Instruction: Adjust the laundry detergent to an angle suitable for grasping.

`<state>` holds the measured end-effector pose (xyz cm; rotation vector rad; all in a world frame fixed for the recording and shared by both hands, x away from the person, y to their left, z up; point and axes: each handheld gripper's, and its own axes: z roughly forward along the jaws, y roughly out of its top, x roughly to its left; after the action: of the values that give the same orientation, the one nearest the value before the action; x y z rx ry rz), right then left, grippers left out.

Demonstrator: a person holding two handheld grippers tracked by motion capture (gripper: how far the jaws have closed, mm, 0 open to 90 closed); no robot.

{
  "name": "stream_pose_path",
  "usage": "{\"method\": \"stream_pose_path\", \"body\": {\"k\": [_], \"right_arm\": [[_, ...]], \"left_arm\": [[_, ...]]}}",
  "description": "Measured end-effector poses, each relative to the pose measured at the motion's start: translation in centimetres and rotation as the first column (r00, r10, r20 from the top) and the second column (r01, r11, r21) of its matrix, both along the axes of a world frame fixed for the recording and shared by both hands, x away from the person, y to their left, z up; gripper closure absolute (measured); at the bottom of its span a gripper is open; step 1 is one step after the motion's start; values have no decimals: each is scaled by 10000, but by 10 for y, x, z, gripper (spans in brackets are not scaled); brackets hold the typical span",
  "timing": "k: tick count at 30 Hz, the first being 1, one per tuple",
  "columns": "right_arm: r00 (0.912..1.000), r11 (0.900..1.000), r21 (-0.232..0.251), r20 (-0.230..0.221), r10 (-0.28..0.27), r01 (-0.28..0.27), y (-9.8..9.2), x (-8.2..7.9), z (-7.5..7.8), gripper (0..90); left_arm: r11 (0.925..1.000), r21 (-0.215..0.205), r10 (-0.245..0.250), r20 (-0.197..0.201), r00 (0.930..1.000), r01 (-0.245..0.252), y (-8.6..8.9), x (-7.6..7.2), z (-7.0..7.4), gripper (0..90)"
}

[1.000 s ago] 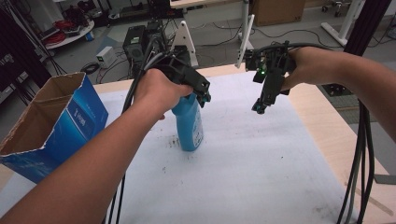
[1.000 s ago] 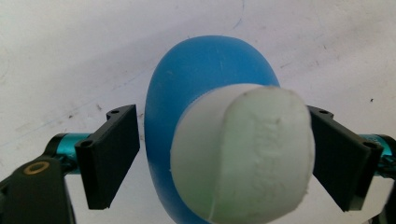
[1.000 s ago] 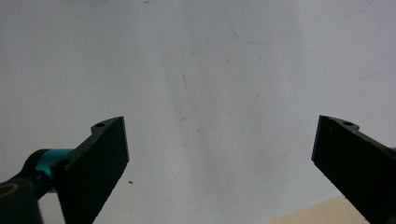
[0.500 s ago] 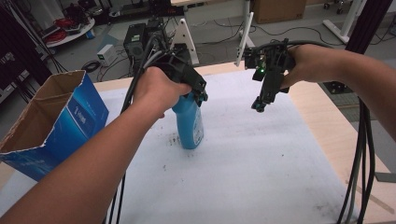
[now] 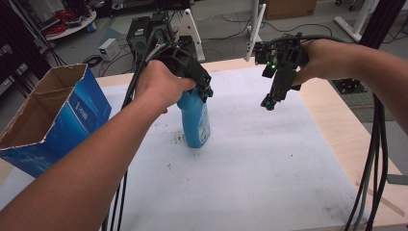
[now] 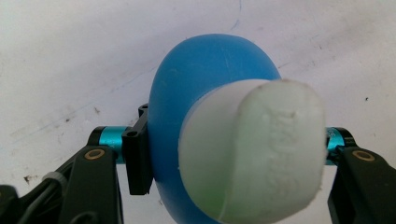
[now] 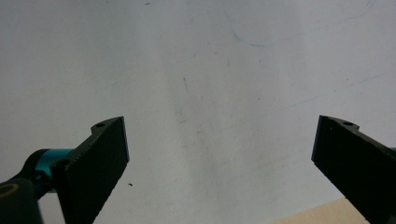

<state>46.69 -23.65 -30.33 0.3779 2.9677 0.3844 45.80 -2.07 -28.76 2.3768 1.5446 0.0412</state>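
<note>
- The step in hand looks like the grasp on the blue plastic bottle with a whitish cap (image 5: 195, 122), which stands upright on the white-covered tabletop (image 5: 269, 159), left of its middle and just beside the open blue cardboard box (image 5: 57, 120).
- The left claw (image 5: 199, 91) comes down over the bottle's shoulder. Its jaws have just been closing with the bottle between them, and the left gripper view shows the black pads (image 6: 139, 158) pressing on the blue body below the cap (image 6: 254, 149), so the claw is clamped on the bottle.
- The right claw (image 5: 268, 103) hangs above the tabletop to the right of the bottle, well apart from it, pointing down. Its jaws (image 7: 219, 163) stand wide with nothing between them.
- By my judgement, the next move is a lift. It calls for a straight rise with the grip held firm, since the hold sits high on a smooth, rounded body that could swing or slip.
- If the box is the goal, the bottle must clear its raised flaps before it goes down.
- The bottle body is glossy, oval in section and hard-looking. The cap is matte, pale and flattened, with faint raised lettering that is too blurred to read.
- The tabletop cover is flat, dull white and flecked with dark smudges and thin pen lines, with pale wood showing at the right edge (image 5: 337, 125).
- The box is brown inside, with a printed blue outside.
</note>
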Motion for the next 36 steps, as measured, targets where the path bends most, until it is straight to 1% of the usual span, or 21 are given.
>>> {"method": "stream_pose_path", "body": {"k": [5, 10, 11, 16, 17, 18, 19, 20, 21, 22, 23, 24, 26, 29, 30, 31, 32, 33, 34, 35, 36], "right_arm": [[10000, 10000, 10, -4, 21, -21, 0, 1, 0, 30], [10000, 10000, -9, 2, 29, -29, 0, 1, 0, 30], [10000, 10000, -23, -12, -39, 39, 0, 0, 1, 30], [10000, 10000, -8, -3, -32, 32, 0, -1, 2, 30], [10000, 10000, -32, -6, -69, 69, 0, -2, 2, 30], [10000, 10000, -49, 20, -54, 54, 0, -2, 3, 30], [10000, 10000, -49, 20, -54, 54, 0, -2, 3, 30], [10000, 10000, -52, 25, -80, 80, 0, -3, 4, 30], [9999, 9999, -52, 26, -128, 128, 1, -3, 4, 30], [9999, 9998, -73, 10, -166, 166, 1, -4, 5, 30], [9999, 9999, -71, 46, -92, 92, 2, -4, 5, 30], [9999, 9999, -75, 38, -97, 97, 2, -5, 5, 30], [9999, 9998, -92, 39, -154, 155, 2, -6, 6, 30], [9998, 9997, -159, 55, -182, 183, 3, -7, 7, 30], [9998, 9998, -130, 78, -158, 159, 3, -9, 8, 30], [9998, 9997, -153, 73, -180, 181, 3, -10, 9, 30], [9997, 9996, -144, 70, -229, 230, 4, -11, 10, 30], [9997, 9997, -125, 96, -217, 218, 4, -11, 10, 30], [9997, 9996, -137, 85, -236, 237, 4, -12, 11, 30], [9997, 9996, -137, 85, -236, 237, 4, -12, 11, 30], [9997, 9996, -137, 85, -236, 237, 4, -12, 11, 30]], "left_arm": [[9994, -116, -324, -29, 9995, 323, 7, -1, 6, 380], [9928, -212, -1180, 17, 9930, 1180, 17, -3, 18, 380], [9874, -286, -1554, 94, 9878, 1556, 23, -4, 25, 380], [9768, -456, -2084, 236, 9778, 2093, 34, -5, 36, 380], [9718, -509, -2293, 265, 9730, 2304, 38, -5, 40, 380], [9608, -501, -2712, 335, 9619, 2726, 42, -5, 44, 380], [9608, -501, -2712, 335, 9619, 2726, 42, -5, 44, 380], [9536, -465, -2957, 387, 9545, 2973, 44, -6, 47, 380], [9429, -383, -3289, 465, 9432, 3307, 46, -6, 49, 380], [9185, -160, -3934, 643, 9171, 3951, 47, -7, 53, 380], [9020, -36, -4304, 737, 8996, 4318, 47, -8, 55, 381], [9020, -36, -4304, 737, 8996, 4318, 47, -8, 55, 381], [8609, 268, -5082, 935, 8562, 5081, 48, -10, 58, 381], [8046, 295, -5923, 1119, 7979, 5931, 52, -11, 61, 381], [7753, 153, -6281, 1236, 7682, 6314, 57, -12, 62, 381], [7753, 153, -6281, 1236, 7682, 6314, 57, -12, 62, 381], [7583, 122, -6476, 1285, 7511, 6517, 59, -13, 62, 381], [7246, 161, -6844, 1345, 7166, 6890, 60, -15, 61, 382], [7246, 161, -6844, 1345, 7166, 6890, 60, -15, 61, 382], [7032, 236, -7061, 1391, 6943, 7106, 59, -16, 60, 382], [7032, 236, -7061, 1391, 6943, 7106, 59, -16, 60, 382]]}}
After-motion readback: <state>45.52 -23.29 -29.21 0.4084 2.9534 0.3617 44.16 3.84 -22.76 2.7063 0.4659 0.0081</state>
